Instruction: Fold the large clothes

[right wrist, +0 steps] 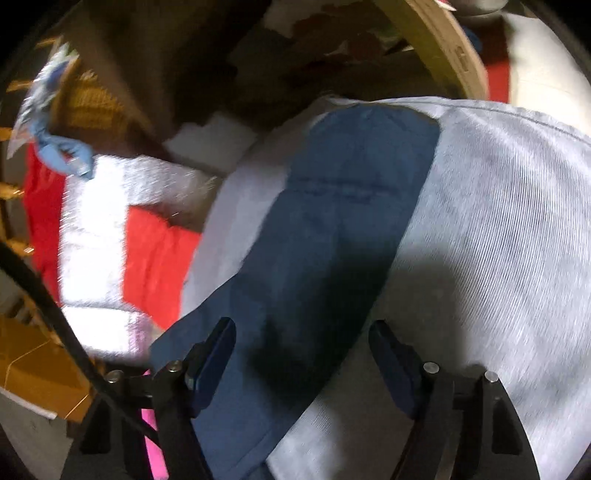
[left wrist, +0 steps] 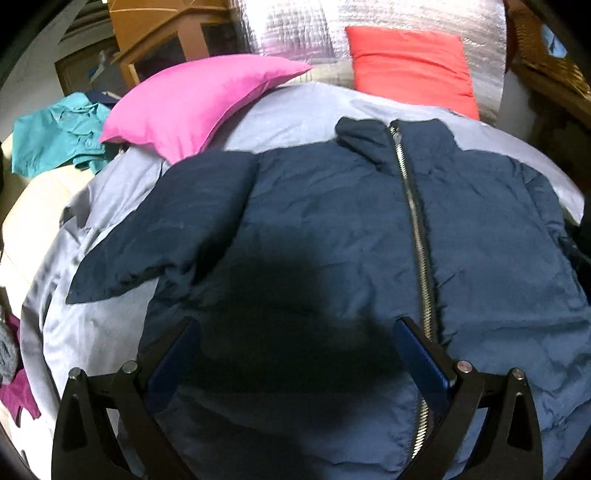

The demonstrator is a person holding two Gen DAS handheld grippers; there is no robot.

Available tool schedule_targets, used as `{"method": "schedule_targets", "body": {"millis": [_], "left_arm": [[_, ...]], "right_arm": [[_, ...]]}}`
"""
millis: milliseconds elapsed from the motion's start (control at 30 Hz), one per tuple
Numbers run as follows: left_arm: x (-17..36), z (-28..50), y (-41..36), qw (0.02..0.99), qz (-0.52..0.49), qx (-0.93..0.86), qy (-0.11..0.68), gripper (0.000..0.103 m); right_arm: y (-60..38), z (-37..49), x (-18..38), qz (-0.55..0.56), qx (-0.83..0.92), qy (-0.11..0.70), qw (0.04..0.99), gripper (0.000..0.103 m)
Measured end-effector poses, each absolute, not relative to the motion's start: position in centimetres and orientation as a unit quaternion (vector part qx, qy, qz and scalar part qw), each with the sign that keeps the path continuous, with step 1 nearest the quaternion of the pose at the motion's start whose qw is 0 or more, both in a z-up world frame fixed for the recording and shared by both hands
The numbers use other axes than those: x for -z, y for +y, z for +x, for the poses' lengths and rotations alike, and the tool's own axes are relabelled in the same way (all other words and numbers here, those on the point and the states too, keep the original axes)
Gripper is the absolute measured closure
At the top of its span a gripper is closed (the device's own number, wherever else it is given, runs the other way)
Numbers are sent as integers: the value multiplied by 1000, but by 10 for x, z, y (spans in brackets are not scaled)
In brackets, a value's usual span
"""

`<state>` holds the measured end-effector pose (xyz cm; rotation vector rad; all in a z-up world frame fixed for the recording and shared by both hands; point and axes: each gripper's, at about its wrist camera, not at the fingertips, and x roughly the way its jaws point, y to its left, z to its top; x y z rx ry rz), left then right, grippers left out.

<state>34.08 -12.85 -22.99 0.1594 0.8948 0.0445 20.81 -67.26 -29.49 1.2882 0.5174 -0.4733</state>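
Note:
A navy zip-up jacket (left wrist: 332,229) lies face up and spread flat on a pale blue sheet (left wrist: 96,325), its silver zipper (left wrist: 415,221) closed and its collar at the far end. Its left sleeve (left wrist: 155,236) angles out to the left. My left gripper (left wrist: 295,332) is open and empty, hovering over the jacket's lower front, just left of the zipper. In the right wrist view the other sleeve (right wrist: 332,229) lies stretched out on the sheet (right wrist: 498,240). My right gripper (right wrist: 303,339) is open and empty above this sleeve.
A pink pillow (left wrist: 192,103) and a red pillow (left wrist: 410,66) lie beyond the collar against a silver quilted backing (left wrist: 295,26). A teal shirt (left wrist: 55,136) lies far left, purple cloth (left wrist: 14,391) at the lower left. Wooden furniture (right wrist: 439,44) stands past the sheet's edge.

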Motion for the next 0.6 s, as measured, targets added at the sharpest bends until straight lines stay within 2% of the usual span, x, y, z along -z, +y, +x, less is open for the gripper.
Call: {"method": "schedule_targets", "body": {"millis": [133,200,267,367,500,600], "left_arm": [[232,346,-134,897,78,-21,434,0],[235,349,-137,895,84,-19,437,0],[236,348,-140,895,90,-18,437,0],[234,348,-140,897,91,-15,433,0],[223,345,-132,902,81,-17,423,0],[211,345,-119,909,68,-28,410,0]], "right_arm": [[-685,220,295,574,228,230,752,29],[-687,228,296,555,239,232,762,45],[-691,236,297,537,250,243,768,78],[-690,238,300,532,253,235,773,89],[-663,243,256,467,237,208,826,92],[-617,252,203,400,193,183,877,92]]}}
